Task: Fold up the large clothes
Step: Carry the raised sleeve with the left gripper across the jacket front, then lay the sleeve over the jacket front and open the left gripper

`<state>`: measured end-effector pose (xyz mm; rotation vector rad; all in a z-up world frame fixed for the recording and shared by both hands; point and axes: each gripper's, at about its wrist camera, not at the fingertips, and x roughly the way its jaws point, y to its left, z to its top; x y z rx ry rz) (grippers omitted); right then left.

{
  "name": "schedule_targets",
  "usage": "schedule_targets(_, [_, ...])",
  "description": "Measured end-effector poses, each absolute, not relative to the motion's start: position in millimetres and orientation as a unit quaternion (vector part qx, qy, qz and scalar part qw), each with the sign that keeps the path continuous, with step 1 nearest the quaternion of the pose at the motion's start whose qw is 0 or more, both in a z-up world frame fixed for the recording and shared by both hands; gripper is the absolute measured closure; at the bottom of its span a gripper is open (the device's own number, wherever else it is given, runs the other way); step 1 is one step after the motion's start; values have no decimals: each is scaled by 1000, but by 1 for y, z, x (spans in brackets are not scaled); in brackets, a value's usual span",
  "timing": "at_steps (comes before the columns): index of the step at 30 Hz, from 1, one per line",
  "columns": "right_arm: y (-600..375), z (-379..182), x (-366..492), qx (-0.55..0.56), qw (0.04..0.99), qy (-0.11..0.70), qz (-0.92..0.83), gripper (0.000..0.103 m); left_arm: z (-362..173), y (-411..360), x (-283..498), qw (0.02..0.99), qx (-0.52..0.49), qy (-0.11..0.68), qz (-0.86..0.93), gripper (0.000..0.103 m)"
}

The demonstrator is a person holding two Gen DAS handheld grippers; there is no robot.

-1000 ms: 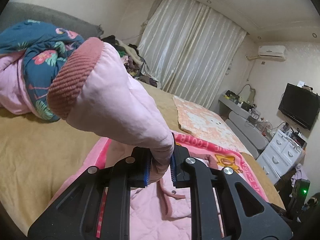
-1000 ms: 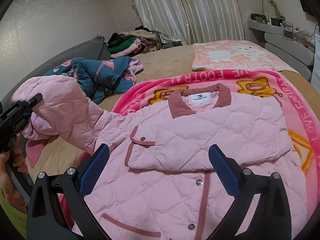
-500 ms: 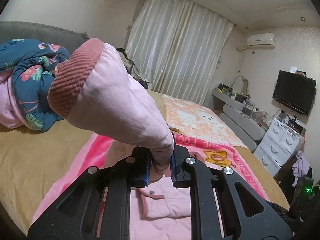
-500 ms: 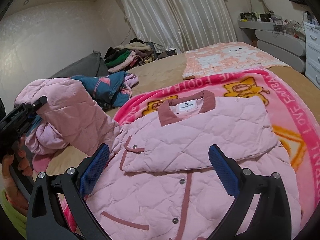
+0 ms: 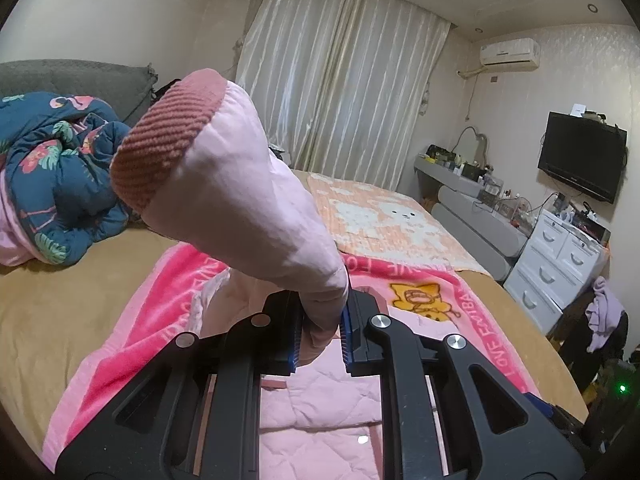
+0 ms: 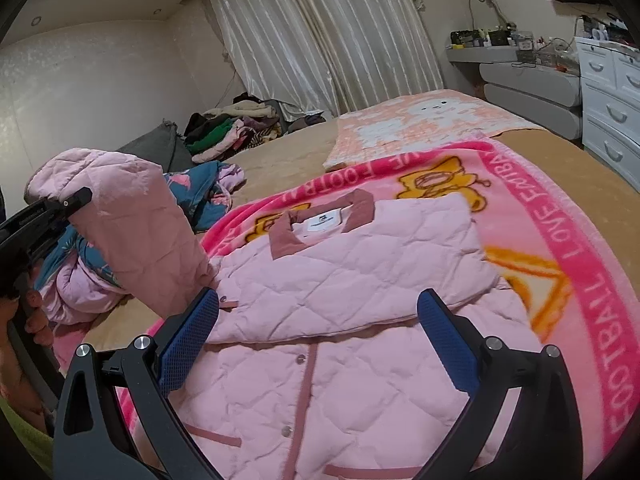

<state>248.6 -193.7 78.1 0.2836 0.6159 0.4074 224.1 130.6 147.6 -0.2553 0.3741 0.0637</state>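
Note:
A pink quilted jacket (image 6: 352, 320) lies front up on a bright pink blanket (image 6: 560, 248) on the bed, its far sleeve folded across the chest. My left gripper (image 5: 320, 334) is shut on the jacket's other sleeve (image 5: 248, 200), lifted off the bed, with the ribbed dusty-red cuff (image 5: 164, 140) standing up in front of the lens. In the right wrist view that raised sleeve (image 6: 136, 224) hangs from the left gripper (image 6: 76, 200) at the left. My right gripper (image 6: 316, 336) hovers open over the jacket's front, nothing between its blue pads (image 6: 448, 340).
A blue flamingo-print quilt (image 5: 56, 168) is bunched at the bed's left. A peach blanket (image 5: 384, 216) lies further up the bed, and a clothes pile (image 6: 232, 128) sits by the curtains. White drawers (image 5: 560, 264), a grey shelf and a wall TV (image 5: 580, 156) stand on the right.
The left gripper has carried the raised sleeve rightward, in over the pink blanket toward the jacket's body. The right gripper has drifted sideways over the jacket, staying open.

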Motion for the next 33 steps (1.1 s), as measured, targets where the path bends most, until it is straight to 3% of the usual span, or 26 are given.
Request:
schedule_targets(12, [-240,68,245,168,926,291,171,4,125,75,247,970,-68,232,8,95])
schedule_targets(24, [-269,51,249,189,925,298,144,4,57,16,280,949,3,314,-30,94])
schedule_targets(27, [-275,48,250,193,925,299,136,4,41,3,285,944,26,329,-34,93])
schedule_targets(33, [-286,39,255,203,922,306,123,4,13,-30,296,929,76,358,-52,79])
